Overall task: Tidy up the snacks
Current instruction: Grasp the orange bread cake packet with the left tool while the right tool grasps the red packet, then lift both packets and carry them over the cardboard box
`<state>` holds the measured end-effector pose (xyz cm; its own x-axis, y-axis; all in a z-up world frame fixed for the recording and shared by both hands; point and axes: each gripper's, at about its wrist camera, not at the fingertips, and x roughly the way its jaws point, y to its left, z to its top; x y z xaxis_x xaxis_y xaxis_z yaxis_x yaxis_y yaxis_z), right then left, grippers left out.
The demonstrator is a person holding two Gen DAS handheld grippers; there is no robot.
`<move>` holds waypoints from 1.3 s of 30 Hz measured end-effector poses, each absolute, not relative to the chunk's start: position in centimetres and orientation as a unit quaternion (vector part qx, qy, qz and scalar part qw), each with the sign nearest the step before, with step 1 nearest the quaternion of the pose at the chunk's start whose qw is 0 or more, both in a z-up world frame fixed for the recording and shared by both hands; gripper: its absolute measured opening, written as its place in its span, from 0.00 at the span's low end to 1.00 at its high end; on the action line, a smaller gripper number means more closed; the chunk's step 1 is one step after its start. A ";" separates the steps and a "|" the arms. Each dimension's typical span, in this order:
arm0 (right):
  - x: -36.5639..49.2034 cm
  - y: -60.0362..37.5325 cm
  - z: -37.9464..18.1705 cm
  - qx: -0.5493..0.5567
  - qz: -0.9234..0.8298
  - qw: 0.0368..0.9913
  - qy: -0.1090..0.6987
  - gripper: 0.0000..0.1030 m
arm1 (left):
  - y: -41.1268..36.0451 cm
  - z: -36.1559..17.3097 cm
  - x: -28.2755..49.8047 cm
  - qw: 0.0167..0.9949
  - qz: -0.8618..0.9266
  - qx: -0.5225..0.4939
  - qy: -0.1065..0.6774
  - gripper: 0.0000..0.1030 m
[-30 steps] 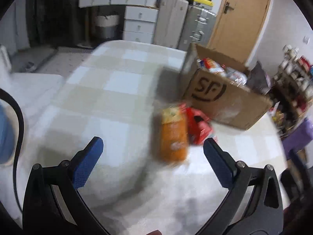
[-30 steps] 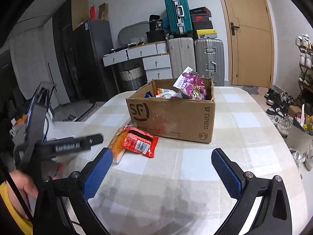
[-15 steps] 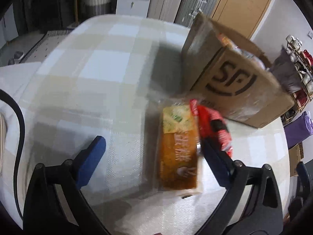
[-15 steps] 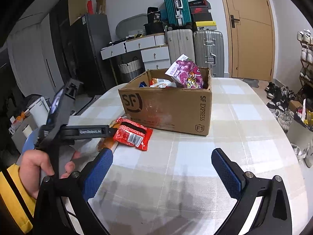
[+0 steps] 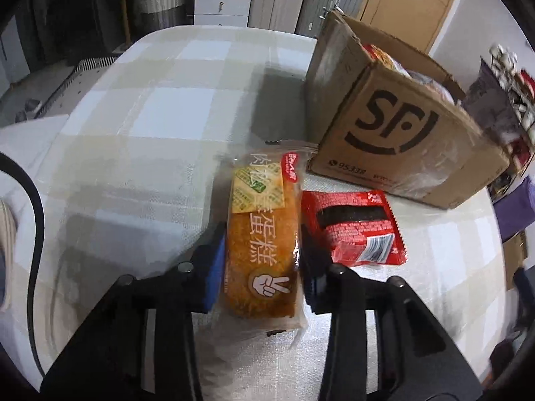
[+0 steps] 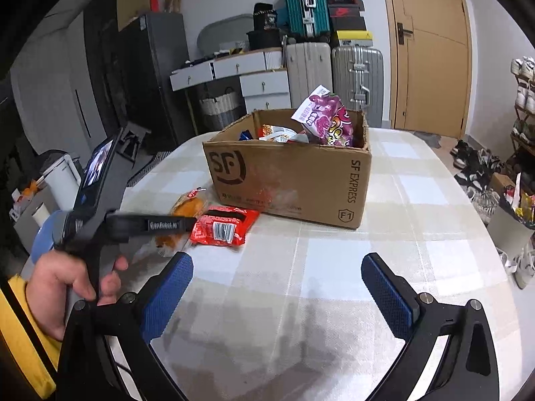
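Cake packet (image 5: 262,244) between closing left fingers (image 5: 214,267)

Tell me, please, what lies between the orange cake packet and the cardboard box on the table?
Nothing: the orange cake packet has its far end almost against the cardboard box, as the left wrist view shows. The red snack packet lies beside it.

Steep close left view; right farther, shared box (image 5: 401,127).
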<state>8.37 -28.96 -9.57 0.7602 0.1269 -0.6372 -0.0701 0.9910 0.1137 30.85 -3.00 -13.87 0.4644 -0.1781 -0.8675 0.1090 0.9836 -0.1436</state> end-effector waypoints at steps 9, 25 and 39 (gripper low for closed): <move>16.1 -25.4 -10.8 0.040 0.078 0.893 0.441 0.99 | -0.7 -13.2 28.8 0.850 -0.088 -0.031 0.518 0.33; 24.0 -20.0 -14.8 -0.010 0.023 0.853 0.522 0.99 | 6.3 -12.8 27.5 0.835 -0.094 -0.100 0.532 0.33; 22.8 -20.3 -15.0 -0.026 0.044 0.858 0.511 0.53 | 5.5 -12.8 27.4 0.837 -0.095 -0.095 0.531 0.33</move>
<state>22.81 -20.26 -15.01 0.4746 0.0487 -0.8788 -0.1023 0.9948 -0.0001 27.38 5.53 -12.77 0.4179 -0.2597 -0.8706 0.0577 0.9639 -0.2598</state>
